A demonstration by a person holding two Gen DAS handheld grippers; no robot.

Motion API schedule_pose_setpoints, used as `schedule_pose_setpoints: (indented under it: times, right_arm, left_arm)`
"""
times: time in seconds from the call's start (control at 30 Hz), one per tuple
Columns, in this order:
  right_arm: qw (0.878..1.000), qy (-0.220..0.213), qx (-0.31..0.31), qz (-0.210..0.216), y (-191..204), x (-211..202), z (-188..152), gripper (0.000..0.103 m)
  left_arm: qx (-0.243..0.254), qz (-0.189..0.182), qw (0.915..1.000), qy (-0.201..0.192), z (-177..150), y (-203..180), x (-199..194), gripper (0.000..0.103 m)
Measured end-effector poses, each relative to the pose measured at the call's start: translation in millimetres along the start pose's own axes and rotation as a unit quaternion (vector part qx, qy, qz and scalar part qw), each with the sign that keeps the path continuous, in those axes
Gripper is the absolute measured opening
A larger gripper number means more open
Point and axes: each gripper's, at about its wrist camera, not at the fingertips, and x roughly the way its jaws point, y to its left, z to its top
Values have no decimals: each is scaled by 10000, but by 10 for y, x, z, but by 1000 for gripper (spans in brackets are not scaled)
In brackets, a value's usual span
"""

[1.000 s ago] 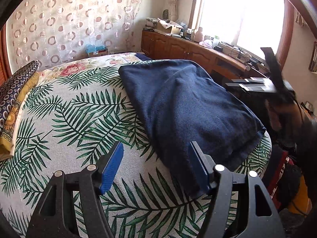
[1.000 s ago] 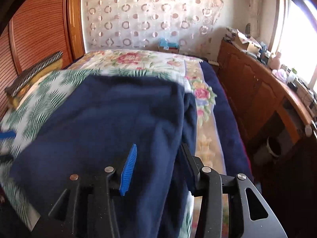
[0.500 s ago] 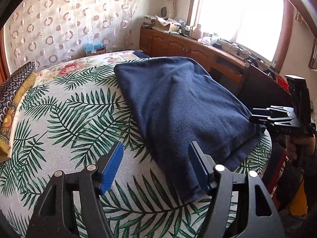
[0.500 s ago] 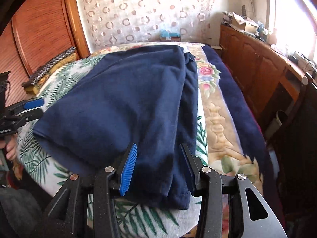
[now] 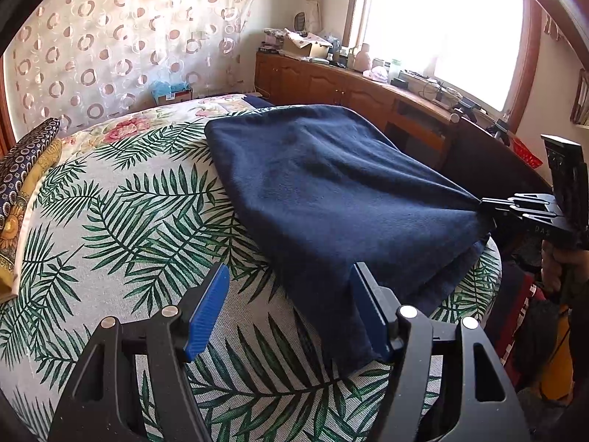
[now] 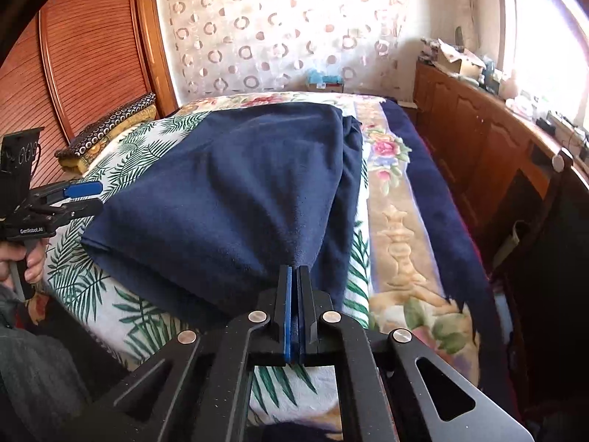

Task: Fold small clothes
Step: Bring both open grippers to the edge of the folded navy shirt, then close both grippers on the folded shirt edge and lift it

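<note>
A dark navy fleece cloth (image 5: 324, 191) lies folded on a bed (image 5: 110, 221) covered with a white sheet printed with green palm leaves. In the left wrist view the cloth fills the centre and right of the frame, running from the upper middle down to the lower right.

The left tool (image 5: 291, 309) sits at the bottom of that frame with its two blue-padded fingers spread wide apart. It grips nothing. Its right-hand finger touches the near corner of the cloth, and its left-hand finger hangs over bare sheet.

The right tool (image 6: 293, 283) appears at the bottom centre of the right wrist view. Its fingers are pressed together, pinching a corner of the cloth, and the fabric is drawn into taut creases that fan out from the pinch towards the upper middle of the frame. In the left wrist view this same tool shows at the right edge, gripping the cloth's far corner, with the person's hand (image 5: 559, 269) below it.

In the right wrist view the left tool shows at the left edge, fingers parted, just beside the cloth's other corner.

A patterned folded pillow (image 6: 110, 125) rests at the left side of the bed. A wooden cabinet (image 6: 478, 140) runs along the right side of the frame, under a bright window.
</note>
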Motion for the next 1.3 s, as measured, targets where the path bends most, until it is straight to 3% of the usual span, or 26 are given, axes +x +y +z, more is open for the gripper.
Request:
schedule_pose_setpoints:
  times: [0.33, 0.4, 0.5, 0.53, 0.8, 1.0, 1.1, 1.2, 1.3]
  right_arm:
    - [9999, 110, 90, -89, 35, 19, -54, 2]
    - [9998, 115, 73, -141, 41, 26, -47, 10]
    - [9995, 116, 47, -282, 53, 49, -60, 38]
    - [9995, 158, 54, -283, 49, 70, -69, 42]
    - [9988, 293, 145, -367, 12, 155, -94, 52]
    - [9991, 305, 230, -208, -9, 167, -93, 52]
    - [9993, 259, 236, -156, -15, 185, -106, 52]
    - [9996, 197, 118, -166, 17, 199, -124, 44]
    - [9998, 203, 59, -48, 27, 198, -131, 25]
  left_arm:
    - [10, -69, 9998, 180, -47, -26, 58, 69]
    - [9, -114, 9997, 220, -65, -34, 77, 69]
    - [86, -74, 9997, 202, -74, -56, 83, 69]
    - [103, -69, 9997, 190, -75, -67, 79, 69]
    - [167, -197, 9988, 413, -124, -97, 143, 58]
    - [194, -280, 9976, 595, -174, -126, 216, 58]
    - [244, -291, 9975, 589, -180, -136, 215, 52]
    - [287, -376, 9971, 590, -184, -158, 222, 39]
    - [325, -517, 9962, 622, -189, -180, 220, 22]
